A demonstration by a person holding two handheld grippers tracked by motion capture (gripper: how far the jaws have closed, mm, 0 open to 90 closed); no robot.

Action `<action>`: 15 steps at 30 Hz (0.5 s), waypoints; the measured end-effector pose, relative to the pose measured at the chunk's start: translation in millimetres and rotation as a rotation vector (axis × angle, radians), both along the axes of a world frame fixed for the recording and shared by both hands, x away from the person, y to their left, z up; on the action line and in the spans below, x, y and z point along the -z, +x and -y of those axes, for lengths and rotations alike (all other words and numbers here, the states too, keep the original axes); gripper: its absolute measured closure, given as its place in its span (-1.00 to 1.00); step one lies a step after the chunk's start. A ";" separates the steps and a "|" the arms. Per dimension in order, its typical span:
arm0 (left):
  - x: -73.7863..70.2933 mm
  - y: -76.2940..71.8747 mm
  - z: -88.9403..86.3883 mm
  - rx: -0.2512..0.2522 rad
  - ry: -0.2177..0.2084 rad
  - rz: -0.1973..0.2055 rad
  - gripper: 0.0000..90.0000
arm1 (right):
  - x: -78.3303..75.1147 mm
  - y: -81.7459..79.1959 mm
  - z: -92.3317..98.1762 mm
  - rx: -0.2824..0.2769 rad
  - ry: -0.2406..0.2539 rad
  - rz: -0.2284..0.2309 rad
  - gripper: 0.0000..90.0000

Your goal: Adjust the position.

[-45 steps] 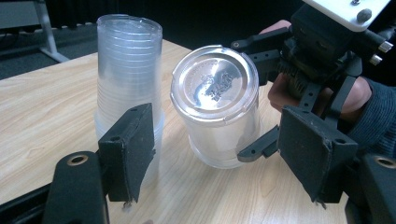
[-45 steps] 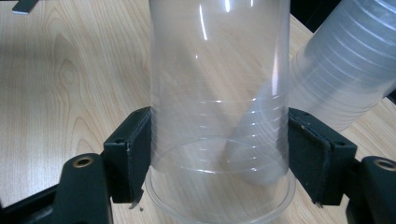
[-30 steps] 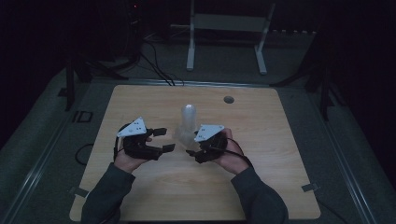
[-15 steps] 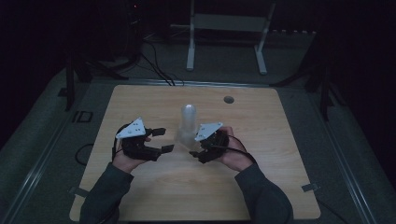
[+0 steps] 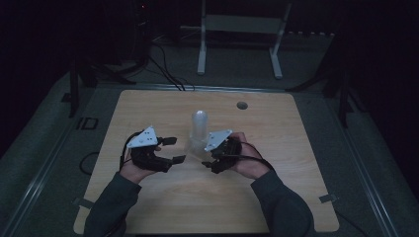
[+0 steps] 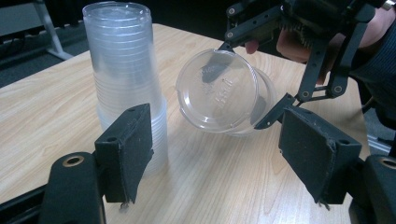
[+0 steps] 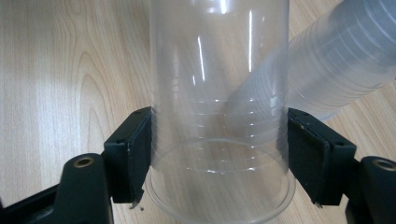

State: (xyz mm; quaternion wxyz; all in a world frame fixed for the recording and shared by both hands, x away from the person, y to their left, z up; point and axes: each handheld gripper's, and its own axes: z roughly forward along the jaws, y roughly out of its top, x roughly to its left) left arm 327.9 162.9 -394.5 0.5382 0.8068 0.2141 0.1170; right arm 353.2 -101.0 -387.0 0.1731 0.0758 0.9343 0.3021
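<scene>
A tall stack of clear plastic cups [image 5: 199, 127] stands upside down near the middle of the wooden table [image 5: 143, 111]. My right gripper [image 5: 209, 159] is shut on a single clear cup [image 5: 195, 147], held on its side just in front of the stack with its base turned leftward. In the right gripper view both pads [image 7: 133, 149] press the cup's wall [image 7: 219, 84] near its rim, and the stack [image 7: 341, 56] lies behind. My left gripper [image 5: 173, 150] stands open and empty, pointing at that cup. Its view shows the stack [image 6: 123, 70], the held cup [image 6: 219, 91] and the right gripper [image 6: 245, 84].
A round cable hole [image 5: 241, 105] sits near the table's far edge. Behind the table stand a white frame's legs [image 5: 201, 49] and loose cables [image 5: 168, 74] on the dark floor. Bare wood lies on either side of the hands and at the back.
</scene>
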 end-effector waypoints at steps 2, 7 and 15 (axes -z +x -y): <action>-0.1 -0.2 0.8 -0.004 0.009 0.002 -0.42 | -0.4 -0.3 -0.4 -0.001 -0.009 0.003 -0.36; -1.6 -1.8 5.1 -0.002 0.051 0.014 -0.42 | -2.7 -1.4 -3.2 -0.022 -0.042 0.013 -0.36; -3.2 -2.6 6.9 0.007 0.083 0.019 -0.38 | -4.5 -0.9 -6.8 -0.034 -0.077 0.019 -0.36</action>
